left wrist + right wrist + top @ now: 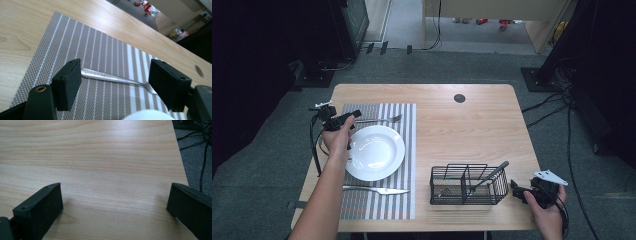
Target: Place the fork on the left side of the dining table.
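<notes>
On the left of the pale wooden counter, the left gripper hovers over the silver metal fork, which lies flat on the grey striped woven placemat just beyond the round white ceramic plate; its 2 jaws stand apart, clear of the handle, so the fork looks placed. A silver metal knife lies below the plate; the black wire cutlery basket holds 1 dark-handled utensil, likely next; the right gripper waits beside it, jaws apart and empty.
</notes>
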Available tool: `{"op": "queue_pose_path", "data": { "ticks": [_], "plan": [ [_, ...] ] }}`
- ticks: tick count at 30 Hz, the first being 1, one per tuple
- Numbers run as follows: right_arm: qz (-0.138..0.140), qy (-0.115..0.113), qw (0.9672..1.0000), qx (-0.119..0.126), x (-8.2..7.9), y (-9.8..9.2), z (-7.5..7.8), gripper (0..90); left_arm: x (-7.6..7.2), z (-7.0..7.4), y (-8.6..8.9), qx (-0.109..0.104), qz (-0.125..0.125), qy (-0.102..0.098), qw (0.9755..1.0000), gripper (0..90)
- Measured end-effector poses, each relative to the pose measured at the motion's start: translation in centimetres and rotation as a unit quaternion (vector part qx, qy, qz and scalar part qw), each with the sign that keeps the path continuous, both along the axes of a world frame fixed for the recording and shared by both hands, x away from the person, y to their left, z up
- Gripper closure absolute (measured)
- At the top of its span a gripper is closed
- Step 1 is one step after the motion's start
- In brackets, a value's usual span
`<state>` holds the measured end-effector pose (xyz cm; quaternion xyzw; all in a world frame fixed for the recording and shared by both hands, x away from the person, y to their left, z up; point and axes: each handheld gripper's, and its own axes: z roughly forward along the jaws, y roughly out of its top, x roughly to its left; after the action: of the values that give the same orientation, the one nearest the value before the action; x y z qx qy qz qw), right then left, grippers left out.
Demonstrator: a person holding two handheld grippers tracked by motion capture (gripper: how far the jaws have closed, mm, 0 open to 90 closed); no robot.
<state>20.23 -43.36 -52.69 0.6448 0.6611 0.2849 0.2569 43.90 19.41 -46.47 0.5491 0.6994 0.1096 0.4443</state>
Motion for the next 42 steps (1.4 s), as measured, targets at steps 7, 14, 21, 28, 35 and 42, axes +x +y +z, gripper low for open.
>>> {"op": "queue_pose_path", "data": {
  "ticks": [7, 14, 21, 28, 35, 42],
  "plan": [
    [0.0, 0.0, 1.0, 0.0, 0.0, 0.0, 0.0, 0.1, -1.8, 1.2, 0.2, 0.031, -0.013, -0.012, 0.9993, 25.0],
    [-0.001, 0.0, 1.0, 0.0, 0.0, 0.0, 0.0, 0.0, -4.2, 2.6, -0.6, 0.055, -0.036, -0.039, 0.9971, 23.7],
    [-0.001, 0.0, 1.0, 0.0, 0.0, 0.0, 0.0, 0.0, -6.6, 3.7, -1.4, 0.082, -0.057, -0.065, 0.9929, 22.5],
    [-0.001, 0.0, 1.0, 0.0, 0.0, 0.0, 0.0, 0.0, -9.1, 4.5, -1.9, 0.15, -0.069, -0.086, 0.9826, 20.5],
    [-0.001, 0.0, 1.0, 0.0, 0.0, 0.0, 0.0, 0.0, -11.4, 4.6, -2.1, 0.163, -0.087, -0.1, 0.9777, 19.7],
    [-0.001, 0.0, 1.0, 0.0, 0.0, 0.0, 0.0, 0.0, -13.8, 4.4, -2.8, 0.201, -0.101, -0.12, 0.967, 19.3]
  ]
}}
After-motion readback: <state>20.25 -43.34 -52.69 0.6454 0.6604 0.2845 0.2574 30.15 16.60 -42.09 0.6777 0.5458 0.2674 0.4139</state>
